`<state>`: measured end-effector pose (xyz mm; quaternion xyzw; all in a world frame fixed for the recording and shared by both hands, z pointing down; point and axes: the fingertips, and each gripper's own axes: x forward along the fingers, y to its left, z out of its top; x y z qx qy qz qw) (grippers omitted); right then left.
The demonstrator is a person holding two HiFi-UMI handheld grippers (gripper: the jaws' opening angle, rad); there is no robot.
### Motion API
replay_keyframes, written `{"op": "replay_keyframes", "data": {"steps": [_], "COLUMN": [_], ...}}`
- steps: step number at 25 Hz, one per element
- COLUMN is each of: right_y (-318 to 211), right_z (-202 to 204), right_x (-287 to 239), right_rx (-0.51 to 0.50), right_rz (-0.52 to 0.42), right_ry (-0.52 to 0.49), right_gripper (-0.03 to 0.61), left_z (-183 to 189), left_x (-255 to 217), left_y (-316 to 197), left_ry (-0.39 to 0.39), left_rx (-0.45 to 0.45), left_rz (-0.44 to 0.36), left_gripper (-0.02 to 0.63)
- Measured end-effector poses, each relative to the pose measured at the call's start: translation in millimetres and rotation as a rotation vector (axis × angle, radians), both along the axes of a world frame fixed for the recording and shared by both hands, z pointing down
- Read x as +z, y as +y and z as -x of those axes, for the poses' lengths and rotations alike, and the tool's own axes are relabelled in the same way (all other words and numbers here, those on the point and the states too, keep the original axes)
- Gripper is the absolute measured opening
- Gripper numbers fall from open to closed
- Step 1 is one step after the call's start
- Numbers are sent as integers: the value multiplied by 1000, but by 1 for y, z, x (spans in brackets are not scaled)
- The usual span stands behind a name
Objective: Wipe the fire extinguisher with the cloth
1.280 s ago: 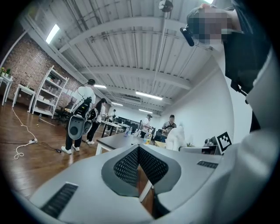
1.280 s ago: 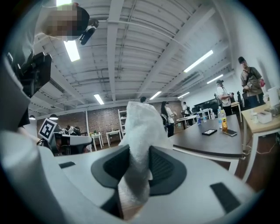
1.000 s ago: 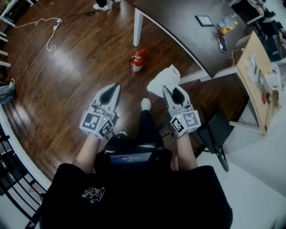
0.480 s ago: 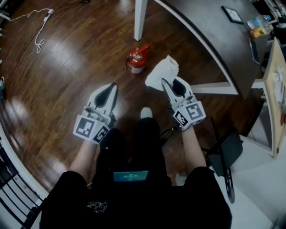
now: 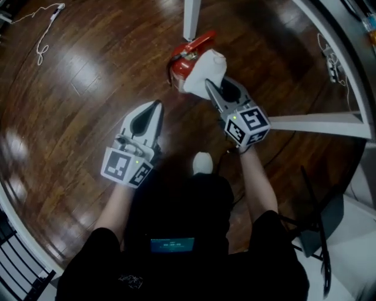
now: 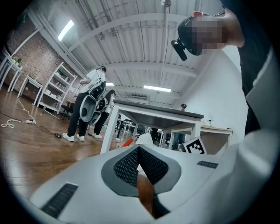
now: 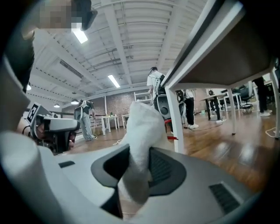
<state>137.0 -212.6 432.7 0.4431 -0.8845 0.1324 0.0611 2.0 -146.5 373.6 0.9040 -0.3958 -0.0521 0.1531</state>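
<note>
A small red fire extinguisher (image 5: 181, 60) stands on the wooden floor beside a white table leg (image 5: 191, 17). My right gripper (image 5: 210, 89) is shut on a white cloth (image 5: 205, 72), and the bunched cloth lies over the extinguisher's right side in the head view. In the right gripper view the cloth (image 7: 142, 131) rises between the jaws and hides most of the red extinguisher (image 7: 168, 127). My left gripper (image 5: 157, 106) hangs lower left of the extinguisher, jaws together, holding nothing. In the left gripper view the extinguisher (image 6: 127, 142) and cloth (image 6: 144, 139) peek over the jaw tips.
A dark table (image 5: 346, 41) with white legs spreads above and right of the extinguisher. A white cable (image 5: 44, 29) lies on the floor at the far left. My shoe (image 5: 202, 161) sits between the grippers. A black chair base (image 5: 317, 235) is at lower right. Other people (image 6: 89, 107) stand in the distance.
My right gripper has carried the cloth forward from beside the extinguisher onto it. The left gripper has come closer too, and the whole view has shifted toward the extinguisher.
</note>
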Motion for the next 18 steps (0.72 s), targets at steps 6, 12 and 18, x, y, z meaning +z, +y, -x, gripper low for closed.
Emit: {"op": "replay_keyframes", "data": {"steps": [6,12,18], "right_y": [-10,-23,-42], "right_z": [37,60,78], "right_x": [6,4,29], "right_rx": [-5,6,48], "right_rz": [-36,-45,-10], "right_ry": [-27,-35,-6], "right_gripper": [144,141,140], "left_z": [15,27,27], "left_x": [37,51,53], "left_y": [25,33,33], "left_ry": [-22,-24,-16], "left_rx": [-3,-7,-1], "left_rz": [4,17,9], "left_gripper": [3,3,2]}}
